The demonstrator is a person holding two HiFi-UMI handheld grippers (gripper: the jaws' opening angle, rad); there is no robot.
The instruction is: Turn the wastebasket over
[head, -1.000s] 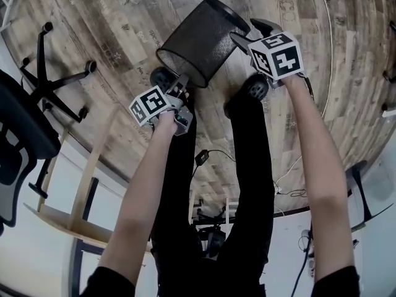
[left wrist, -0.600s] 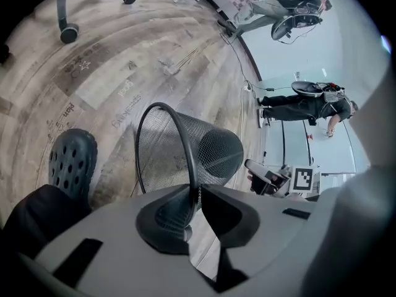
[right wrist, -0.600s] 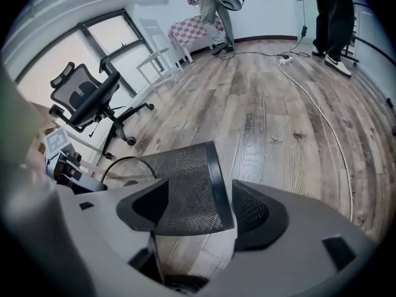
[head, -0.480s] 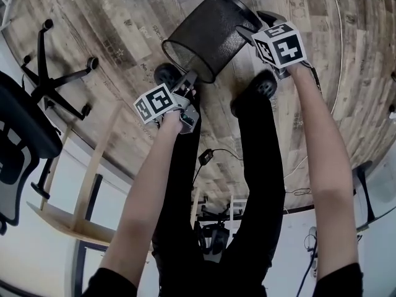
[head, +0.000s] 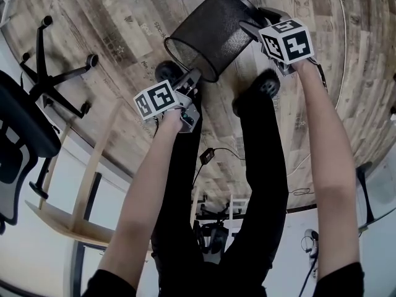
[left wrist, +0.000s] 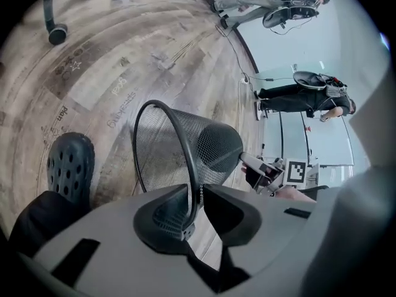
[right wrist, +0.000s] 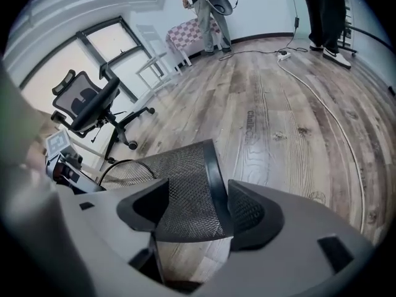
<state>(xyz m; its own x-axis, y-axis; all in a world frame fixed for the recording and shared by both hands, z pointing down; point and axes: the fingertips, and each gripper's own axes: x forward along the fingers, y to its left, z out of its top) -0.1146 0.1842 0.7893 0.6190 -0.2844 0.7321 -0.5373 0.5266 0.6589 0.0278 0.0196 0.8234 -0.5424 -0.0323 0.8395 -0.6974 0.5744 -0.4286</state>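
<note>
The turn looks about half done. The basket [head: 210, 33] is neither upright nor upside down. It hangs tilted over the floor [head: 111, 36], just ahead of the person's shoes, with its open mouth facing back toward the legs and downward and its base raised at the far end. Whether the low side of the rim [left wrist: 167, 113] touches the boards cannot be told. What seems left is to tip the base the rest of the way over, settle the mouth flat on the floor and let go.

Both arms reach forward and down in front of the legs. The left gripper [head: 192, 78] is the nearer one, low beside the left shoe [head: 166, 72], and slants down at the near edge of the mouth. Its jaws are almost together with the thin rim and a strip of mesh between them. They have just been opening slightly, yet the pads look to be in contact with the wire.

The right gripper [head: 249, 27] is stretched farther out and points more steeply down at the base. Its jaws stand very wide and have just been opening a little more. They straddle the dark base band [right wrist: 213, 178], one pad on the mesh wall and the other seen through the mesh past the band, both seemingly pressed to it.
</note>
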